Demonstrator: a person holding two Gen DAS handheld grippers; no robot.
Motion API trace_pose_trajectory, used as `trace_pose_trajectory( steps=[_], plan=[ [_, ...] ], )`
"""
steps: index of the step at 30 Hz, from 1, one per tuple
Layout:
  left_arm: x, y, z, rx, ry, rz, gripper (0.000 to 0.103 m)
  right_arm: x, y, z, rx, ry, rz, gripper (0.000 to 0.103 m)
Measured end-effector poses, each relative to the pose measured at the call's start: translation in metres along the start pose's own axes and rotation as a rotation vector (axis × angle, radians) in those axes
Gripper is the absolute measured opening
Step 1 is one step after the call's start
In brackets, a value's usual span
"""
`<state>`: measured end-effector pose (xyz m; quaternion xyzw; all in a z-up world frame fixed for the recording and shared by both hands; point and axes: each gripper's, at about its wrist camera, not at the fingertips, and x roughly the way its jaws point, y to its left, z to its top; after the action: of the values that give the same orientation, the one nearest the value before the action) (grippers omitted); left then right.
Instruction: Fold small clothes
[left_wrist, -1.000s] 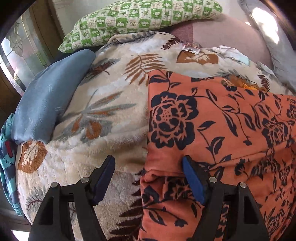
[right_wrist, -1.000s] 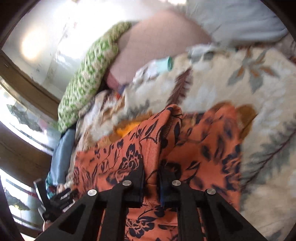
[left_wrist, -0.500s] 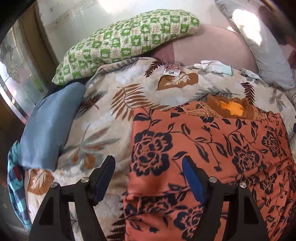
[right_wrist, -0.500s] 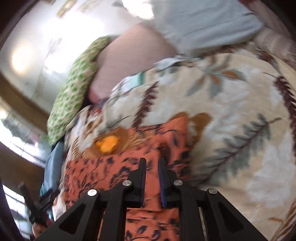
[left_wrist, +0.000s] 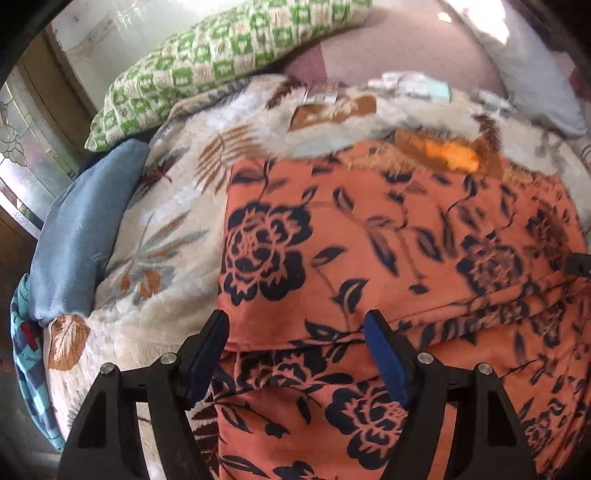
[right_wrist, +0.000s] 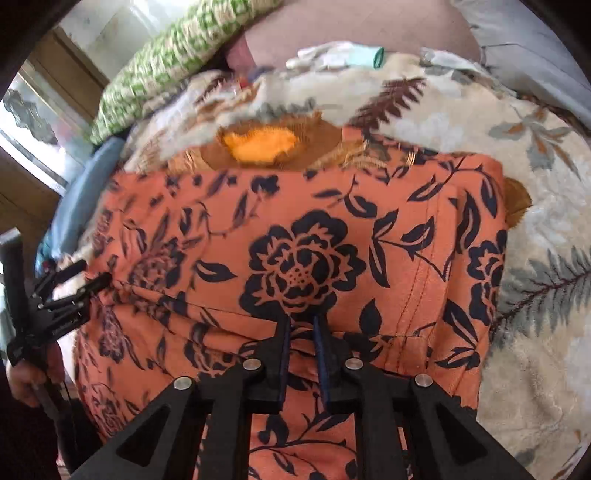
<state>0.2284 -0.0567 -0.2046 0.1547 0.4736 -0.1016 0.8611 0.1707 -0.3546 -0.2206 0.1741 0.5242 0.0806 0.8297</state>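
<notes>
The orange floral garment (left_wrist: 388, 236) lay folded on the leaf-print blanket (left_wrist: 162, 236). The left claw (left_wrist: 295, 354) gaped wide, straddling the fold's near left corner. The right claw (right_wrist: 302, 328) sat nearly closed, pinching the garment's folded edge.

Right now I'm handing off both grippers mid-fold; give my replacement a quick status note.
Left gripper: open, holding nothing, over the left edge of the orange black-flowered cloth garment.
Right gripper: jaws nearly shut; whether they pinch the near folded edge is unclear.
Garment lies on the cream leaf-print fleece blanket, one layer folded over toward us.
Left: check right grip, square the edges, fold again.
</notes>
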Motion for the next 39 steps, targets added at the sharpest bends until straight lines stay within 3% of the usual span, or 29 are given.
trace_pose_trajectory(
  steps=[2,5,7,9,11,15,22,27,29,30,31,32,35,39],
  plan=[
    [-0.005,-0.007,0.006,0.002,-0.028,-0.023,0.076,-0.008,0.008,0.001,-0.021,-0.057,0.031,0.015],
    [0.01,-0.024,0.012,0.027,0.015,-0.038,0.076,-0.003,0.026,0.004,-0.03,-0.098,0.099,0.015],
    [0.033,-0.032,0.007,0.035,0.098,-0.034,0.076,0.015,0.034,0.005,-0.051,-0.043,0.084,0.015],
    [0.033,-0.026,0.003,-0.015,0.076,-0.049,0.078,0.036,0.037,0.0,-0.085,0.028,0.039,0.016],
    [0.025,-0.019,0.0,-0.025,0.076,-0.076,0.078,0.029,0.033,-0.001,-0.081,0.016,0.066,0.016],
    [0.004,0.001,-0.013,-0.048,0.099,-0.064,0.078,0.009,0.008,-0.017,-0.009,0.029,0.096,0.015],
    [-0.042,0.067,-0.082,-0.193,0.108,-0.056,0.078,-0.062,-0.022,-0.055,0.103,-0.087,0.084,0.015],
    [-0.068,0.102,-0.125,-0.263,0.109,-0.03,0.078,-0.114,-0.04,-0.111,0.159,-0.174,0.127,0.016],
    [-0.072,0.112,-0.138,-0.283,0.121,-0.032,0.078,-0.133,-0.041,-0.135,0.161,-0.194,0.143,0.021],
    [-0.073,0.117,-0.144,-0.288,0.123,-0.034,0.078,-0.143,-0.042,-0.149,0.161,-0.199,0.142,0.035],
    [-0.074,0.121,-0.15,-0.291,0.125,-0.035,0.078,-0.151,-0.044,-0.163,0.169,-0.201,0.139,0.064],
    [-0.075,0.124,-0.156,-0.293,0.128,-0.035,0.078,-0.157,-0.046,-0.178,0.191,-0.203,0.139,0.076],
    [-0.071,0.129,-0.171,-0.306,0.157,-0.044,0.078,-0.163,-0.048,-0.22,0.23,-0.153,0.148,0.08],
    [-0.075,0.124,-0.185,-0.304,0.162,-0.073,0.078,-0.15,-0.038,-0.262,0.217,-0.02,0.043,0.078]
  ],
)
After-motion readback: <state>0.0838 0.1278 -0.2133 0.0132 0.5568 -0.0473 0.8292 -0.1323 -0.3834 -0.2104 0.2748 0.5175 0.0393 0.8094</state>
